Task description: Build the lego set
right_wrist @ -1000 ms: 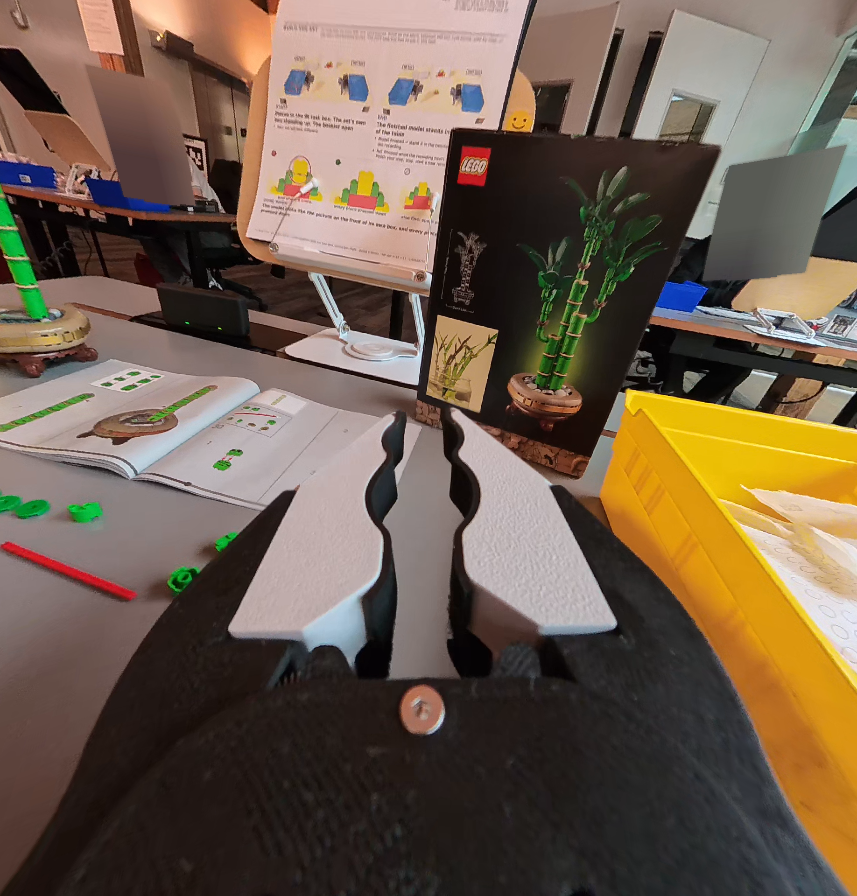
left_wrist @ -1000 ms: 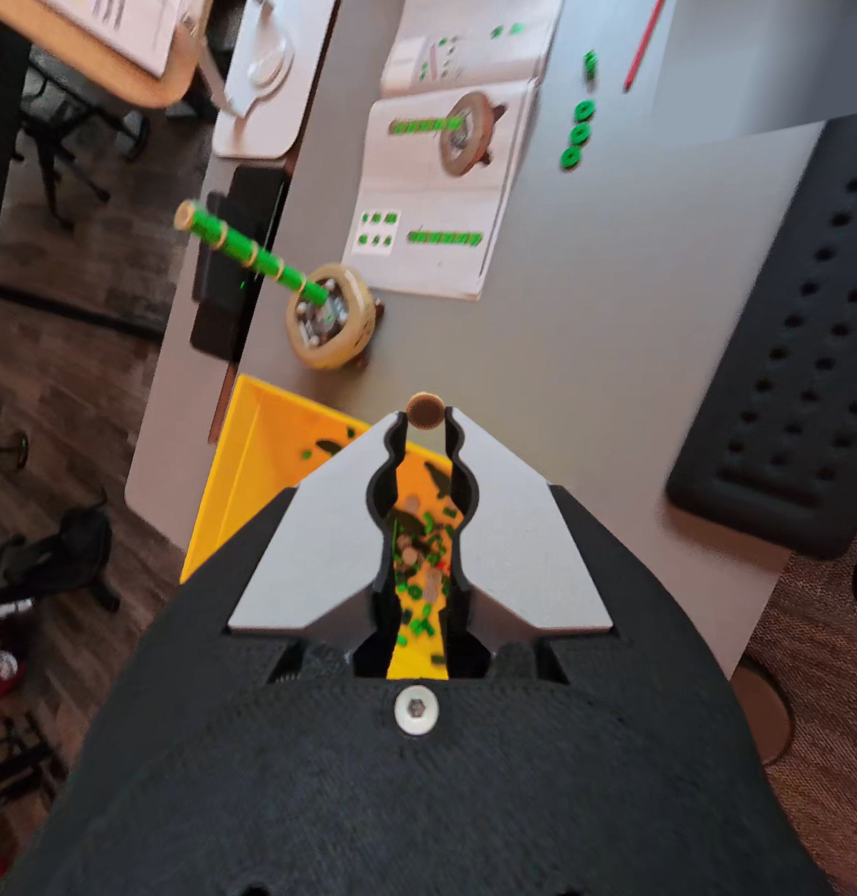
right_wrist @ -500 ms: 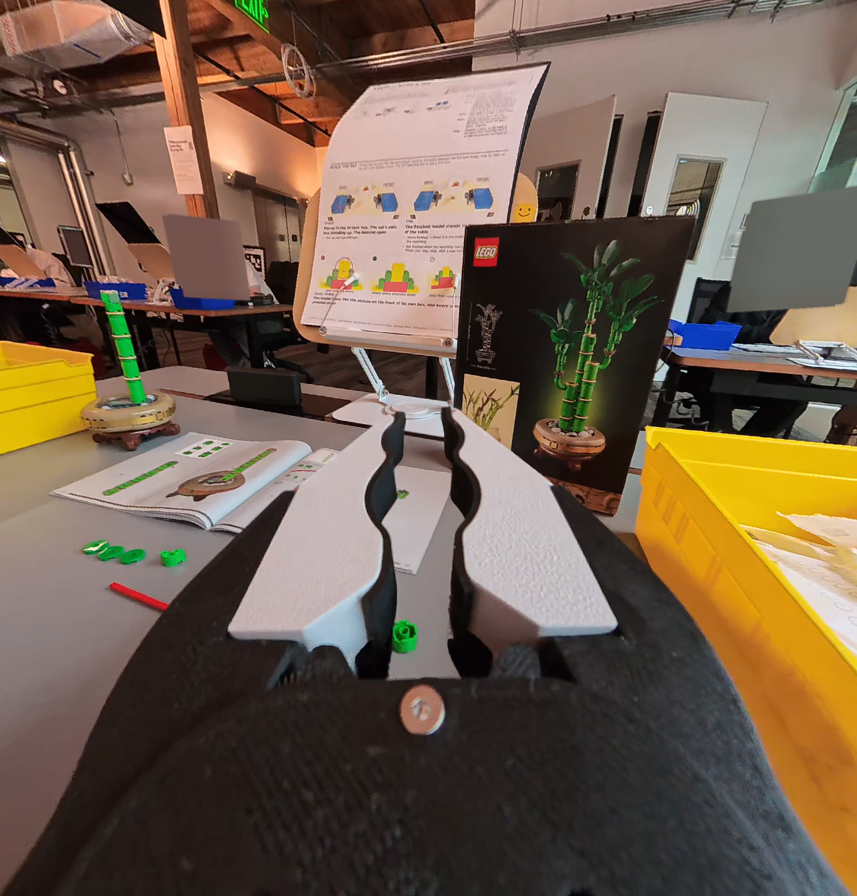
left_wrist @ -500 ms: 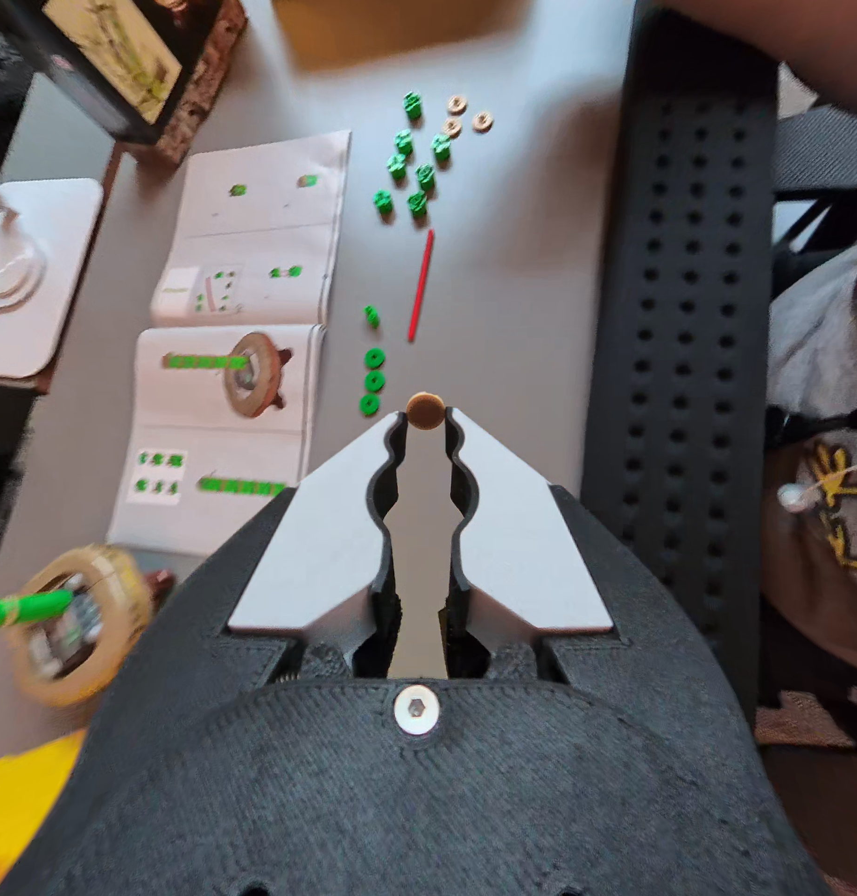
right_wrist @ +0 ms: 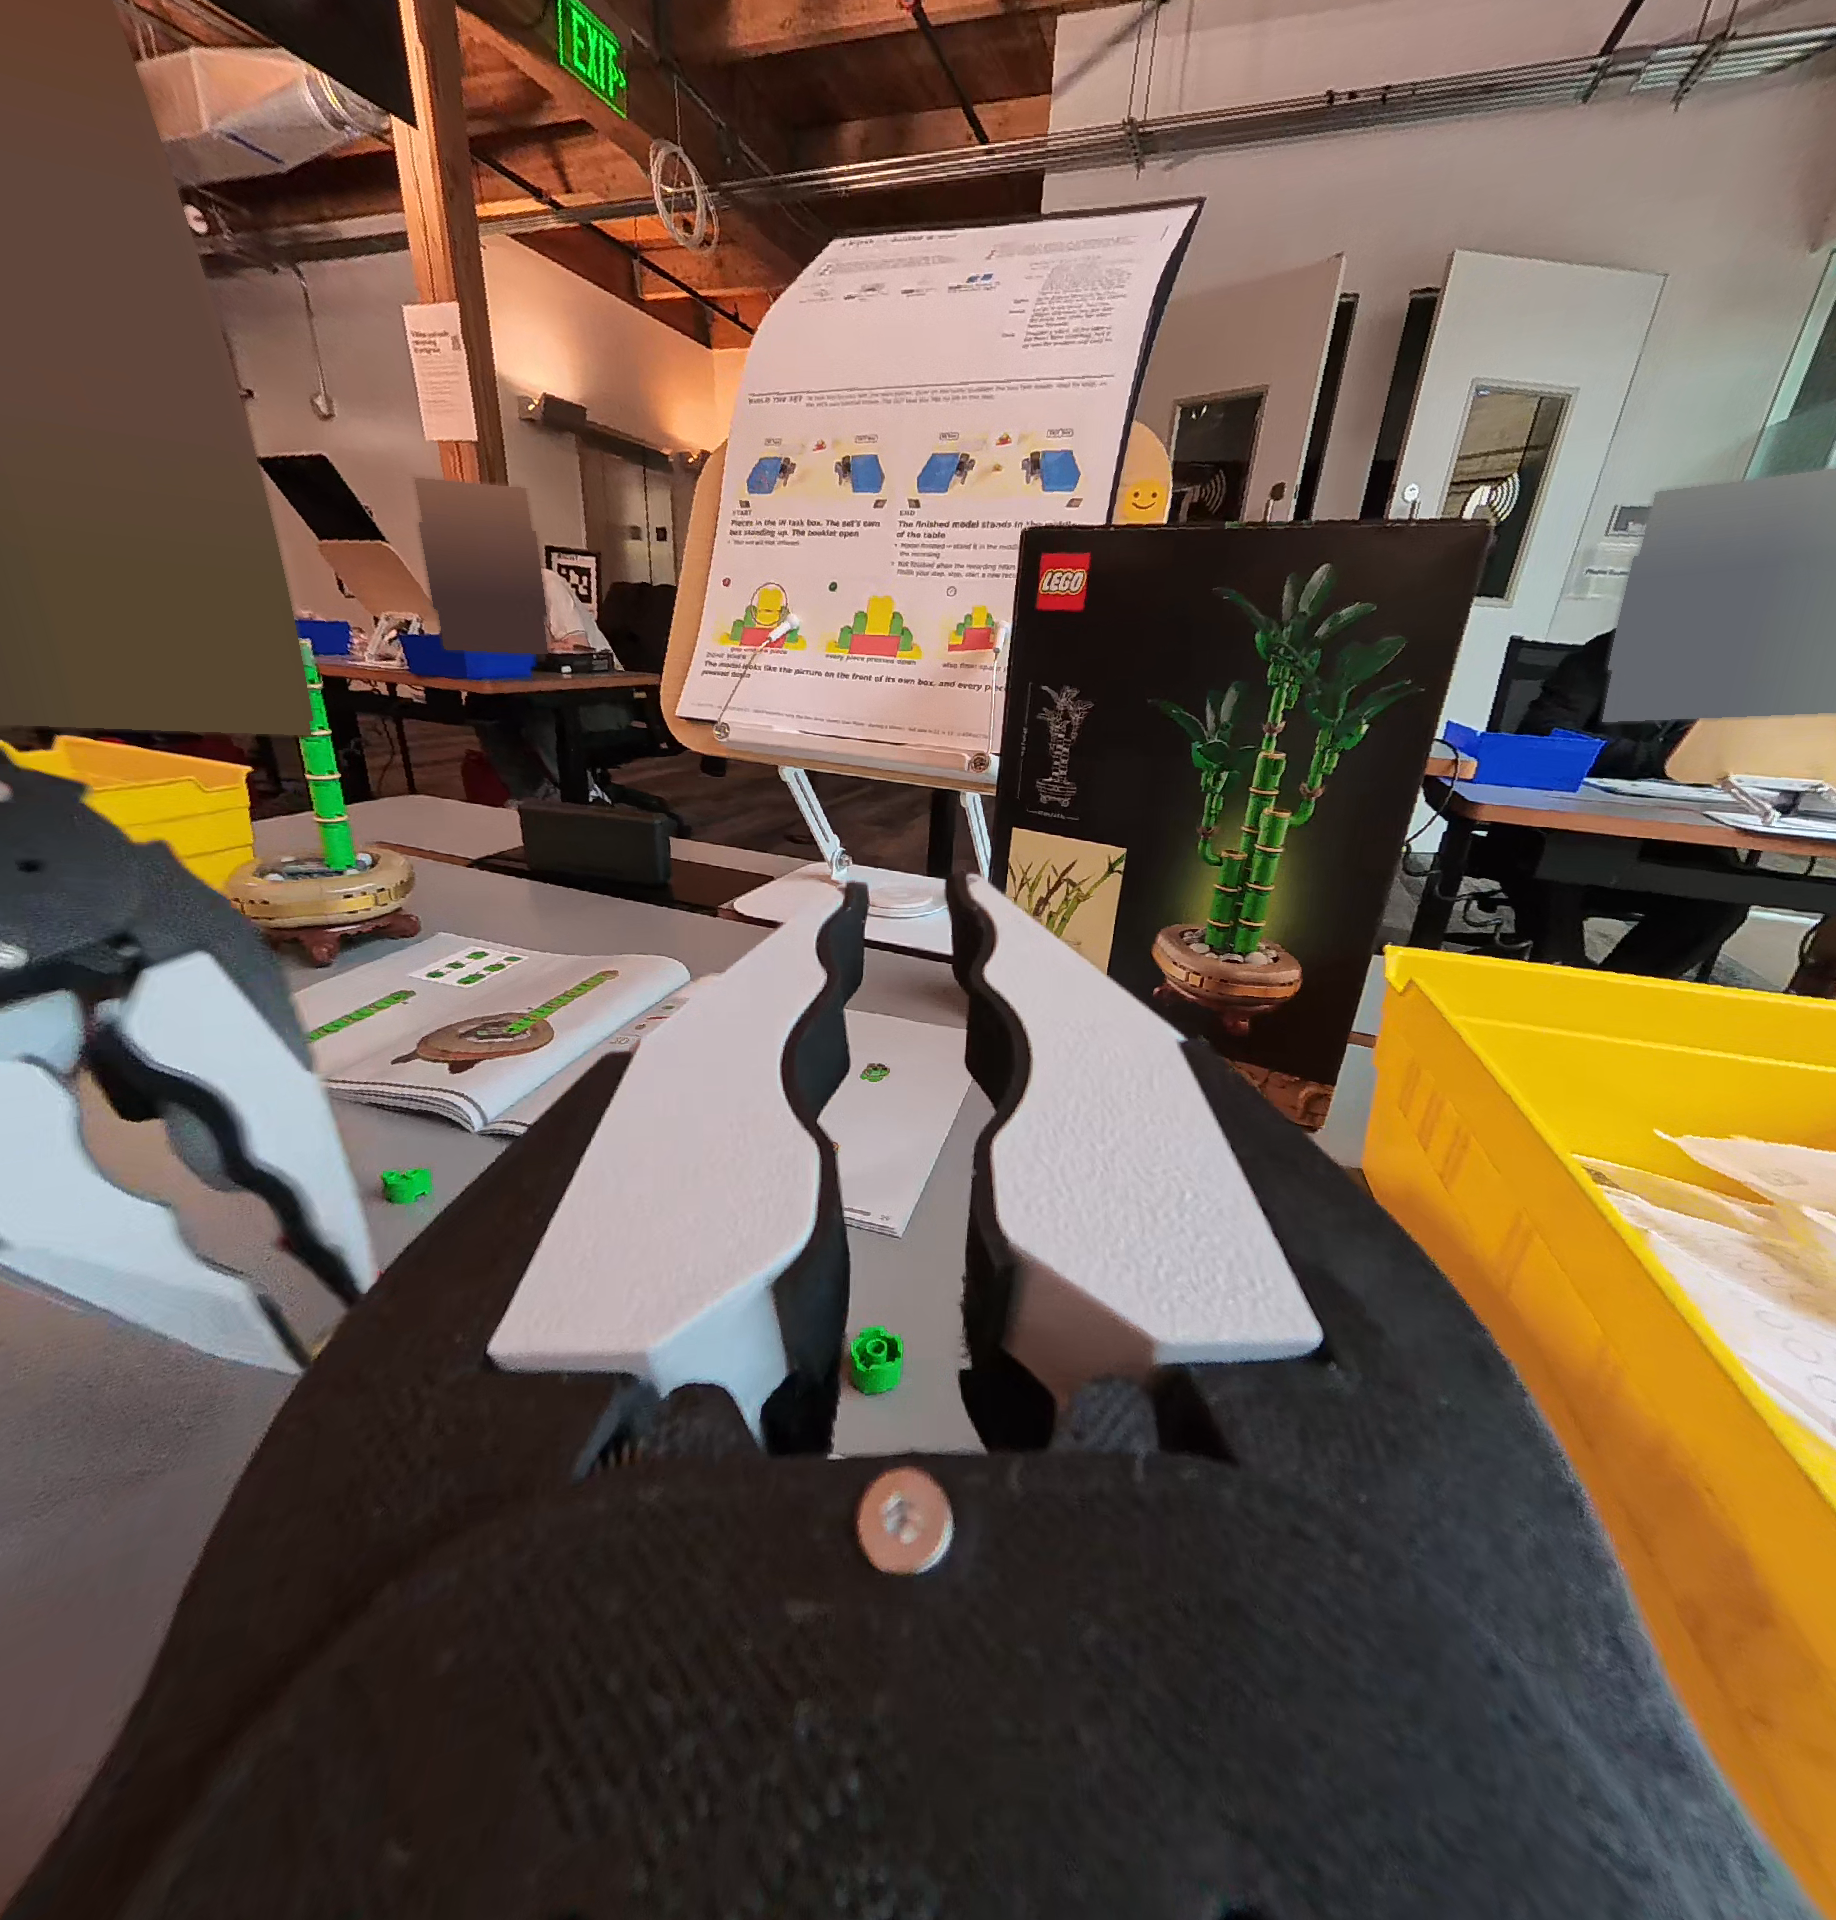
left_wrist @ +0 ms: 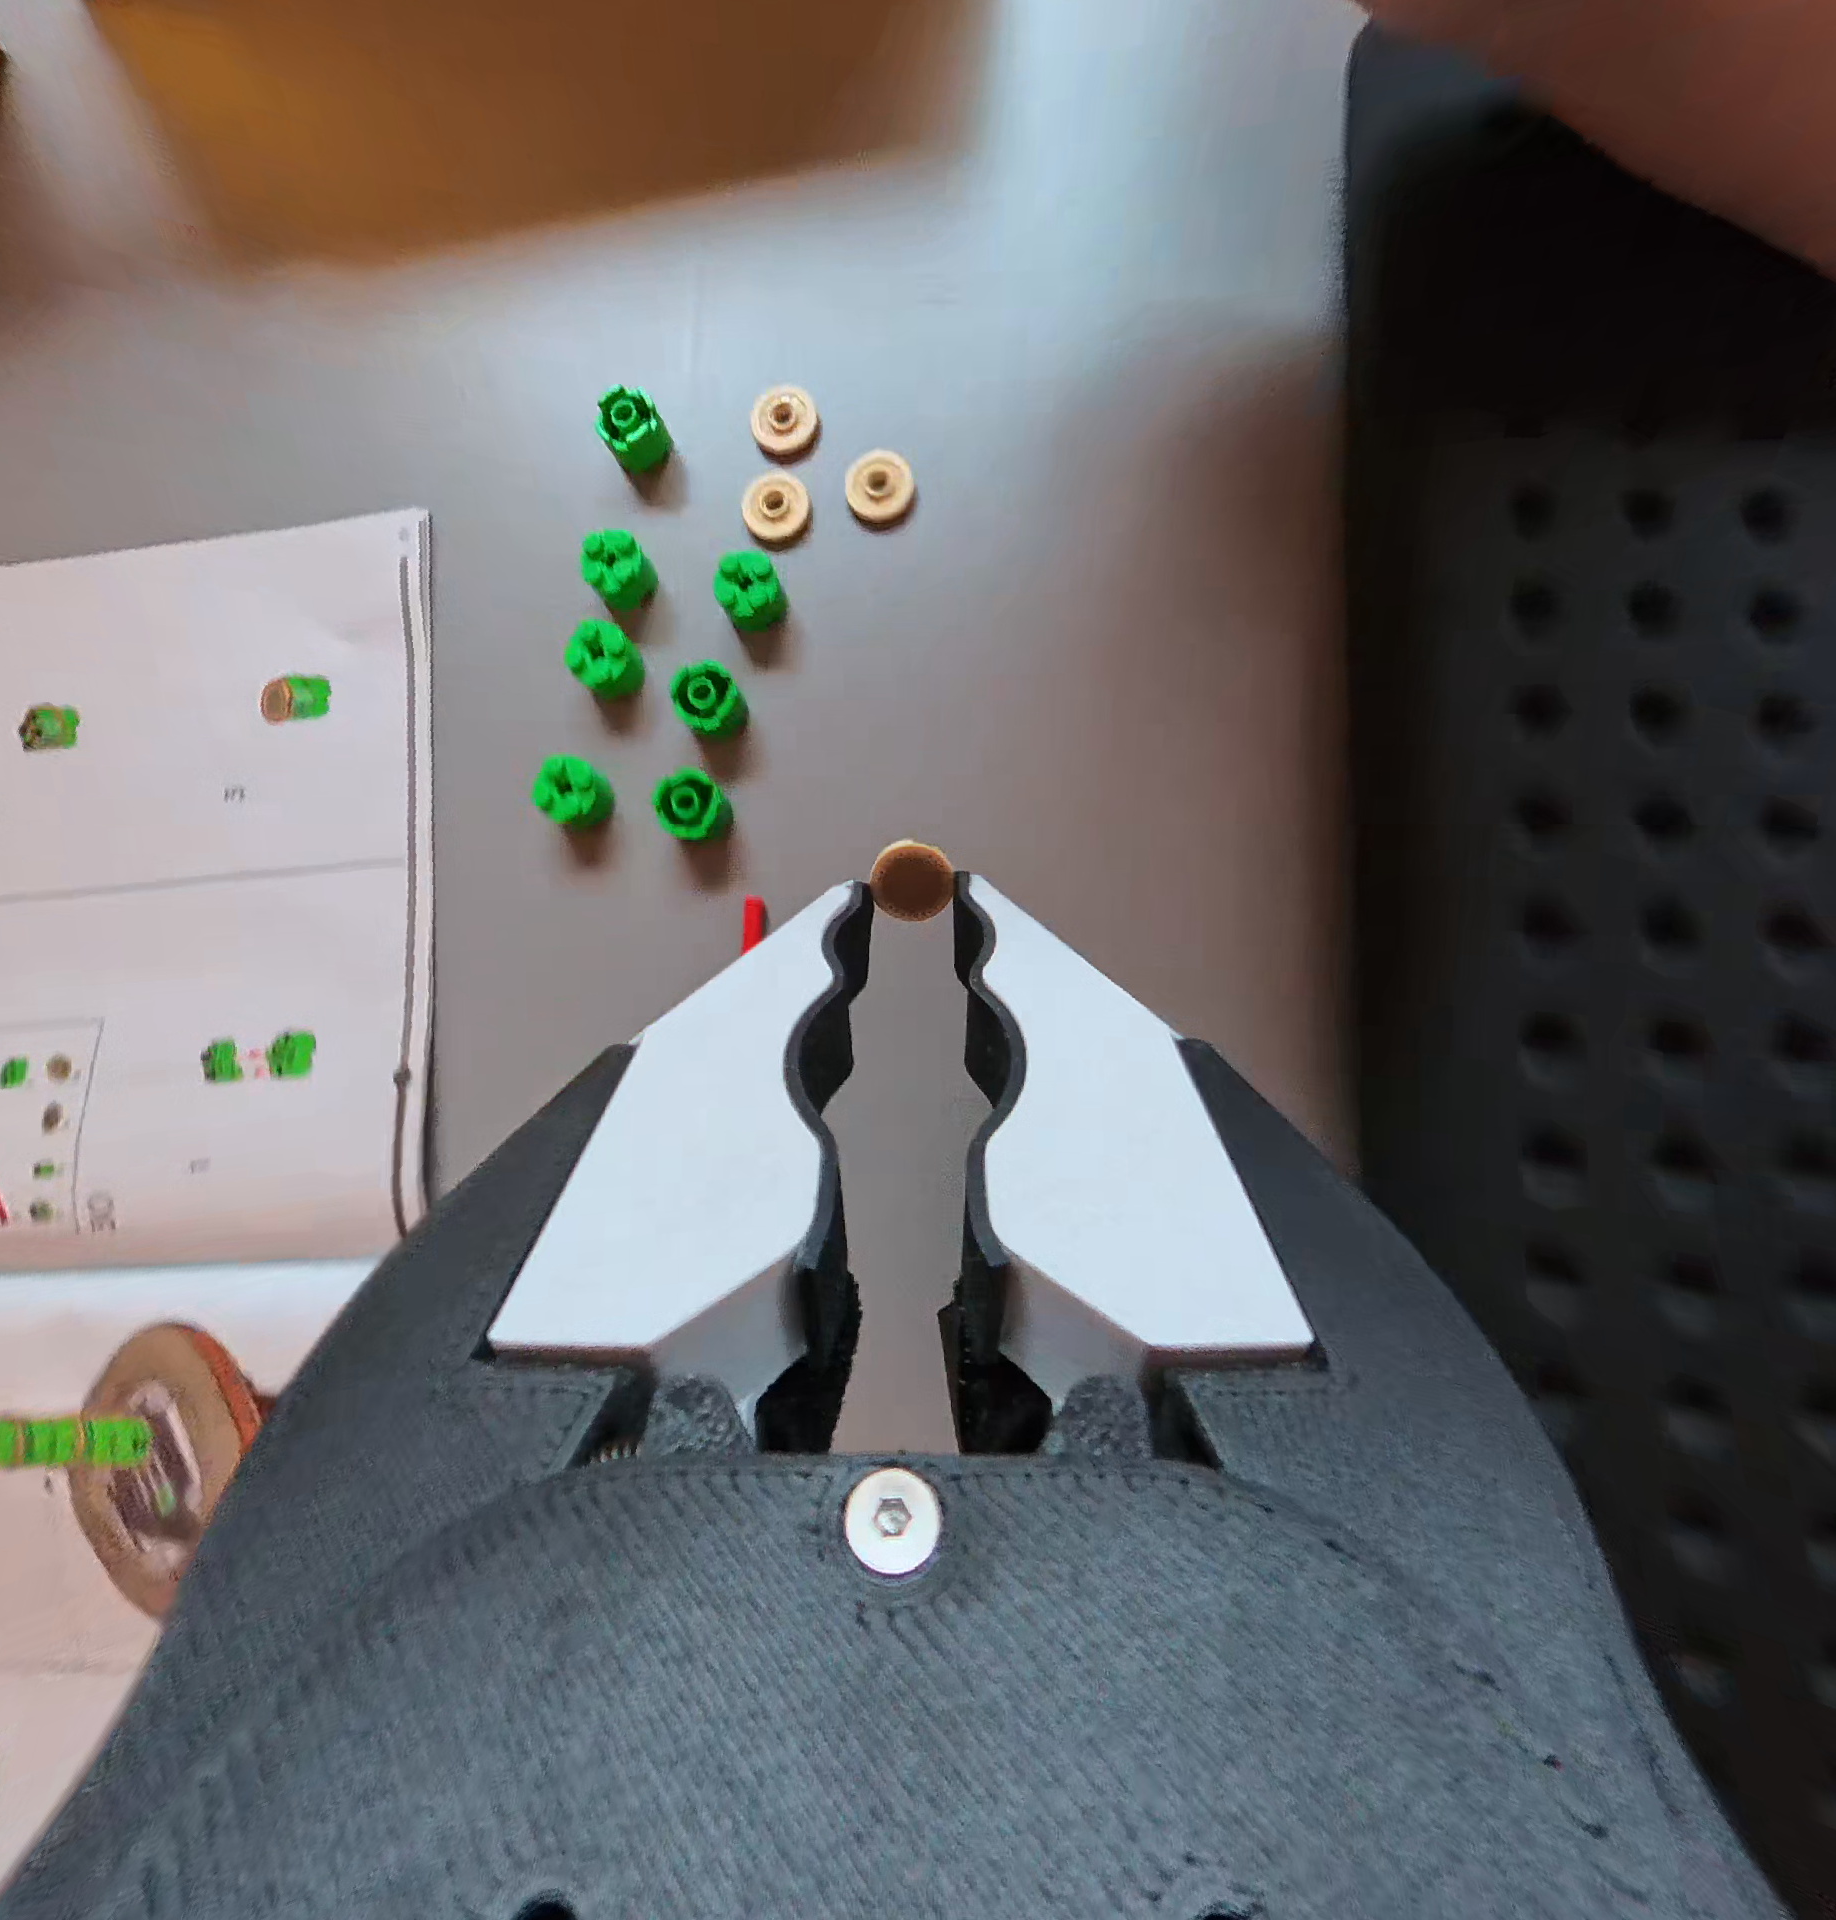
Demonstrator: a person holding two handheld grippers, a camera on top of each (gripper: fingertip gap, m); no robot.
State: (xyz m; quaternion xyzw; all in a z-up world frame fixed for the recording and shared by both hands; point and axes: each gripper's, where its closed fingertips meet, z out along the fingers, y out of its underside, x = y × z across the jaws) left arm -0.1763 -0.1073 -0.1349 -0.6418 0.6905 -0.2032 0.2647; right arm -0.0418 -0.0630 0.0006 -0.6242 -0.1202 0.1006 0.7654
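**Tan round piece held over the loose bricks**

Tan and round, a small flat piece point(left_wrist: 911, 881) sits pinched between the tips of the left gripper point(left_wrist: 912, 896). The jaws are clamped on its 2 sides, and it hangs above the grey table point(left_wrist: 1101, 623), not touching it.

I use the held tan piece as my landmark. Just past it and a little to its left lie 7 green round bricks point(left_wrist: 708, 698), standing apart from each other. Past those, 3 more tan round plates point(left_wrist: 778, 506) lie close together with their studs up. Beside the held piece, on its left, the tip of a red rod point(left_wrist: 753, 921) peeks out from behind the finger. Farther left is the open instruction booklet point(left_wrist: 197, 727), and down in the near left corner is the round tan base with the green bamboo stalk point(left_wrist: 52, 1442) (blurry here).

The right gripper point(right_wrist: 906, 914) holds nothing. Its jaws stand a little apart, and 1 green brick point(right_wrist: 875, 1359) shows on the table through the gap.

I think the step in hand is bringing the tan piece over to join the other sorted parts. Next, the left gripper would need to go down gently to a bare spot near the 3 tan plates and let go. It should not bump the green bricks, which look like they could roll.
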